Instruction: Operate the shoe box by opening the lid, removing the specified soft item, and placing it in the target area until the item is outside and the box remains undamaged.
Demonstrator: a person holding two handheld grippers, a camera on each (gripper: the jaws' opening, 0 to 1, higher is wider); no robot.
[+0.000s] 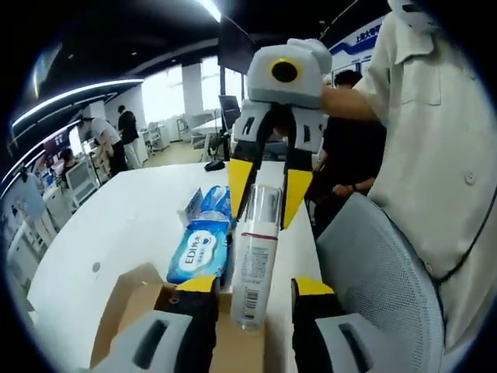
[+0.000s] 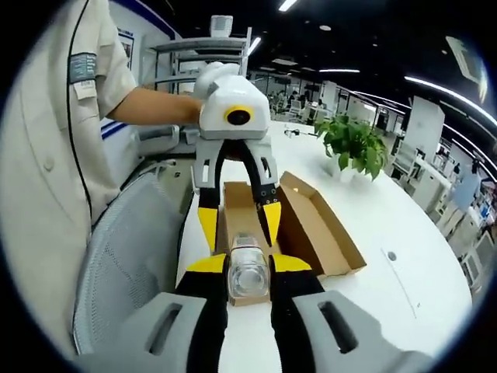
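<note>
One white plastic bottle with a clear cap [image 1: 255, 256] is clamped in the right tool [image 2: 239, 268], above the open brown cardboard shoe box [image 2: 314, 225]; the left tool [image 1: 252, 291] stands apart. Next, judging by this, it goes to the white desk [image 2: 373, 233].

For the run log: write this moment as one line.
right tongs: shut on bottle | left tongs: open | box: open | wipes: beside box

I count one bottle [image 1: 255, 256] caught between my two grippers, left [image 1: 255, 289] and right [image 2: 248, 264]. One open cardboard shoe box [image 2: 314, 225] on one white table [image 1: 116, 225]. Two blue tissue packs [image 1: 200, 250], one behind the other. One potted plant [image 2: 353, 144], one mesh chair [image 1: 380, 272]. Several people back there, too blurred to count.
</note>
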